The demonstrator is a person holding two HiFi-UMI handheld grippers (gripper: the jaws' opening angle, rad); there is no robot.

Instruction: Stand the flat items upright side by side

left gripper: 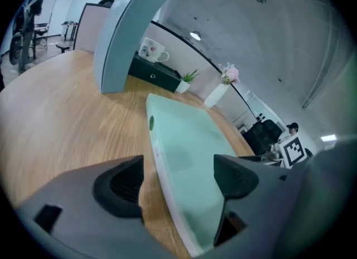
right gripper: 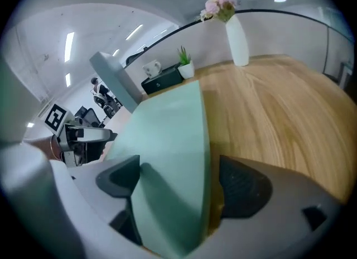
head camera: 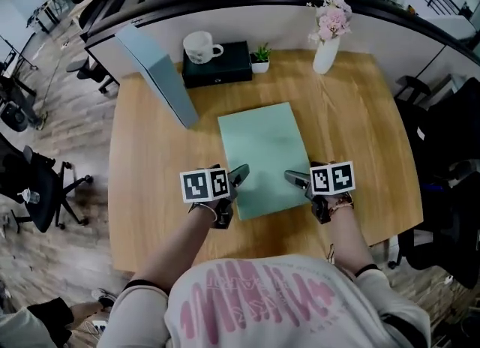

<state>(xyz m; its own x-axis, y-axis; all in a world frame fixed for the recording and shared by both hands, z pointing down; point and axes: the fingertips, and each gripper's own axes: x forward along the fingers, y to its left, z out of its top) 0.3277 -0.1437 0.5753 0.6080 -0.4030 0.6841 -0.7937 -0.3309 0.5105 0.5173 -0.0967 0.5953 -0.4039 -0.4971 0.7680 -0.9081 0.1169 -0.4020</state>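
Note:
A mint-green flat board lies flat on the middle of the wooden table. A grey-blue flat item stands upright at the back left. My left gripper is at the green board's near left edge and my right gripper at its near right edge. In the left gripper view the board's edge runs between the open jaws of the left gripper with gaps to the pads. In the right gripper view the board fills most of the span of the right gripper; the right pad stands clear of it.
Behind the board a black box carries a white mug, with a small potted plant beside it. A white vase of pink flowers stands at the back right. Office chairs flank the table.

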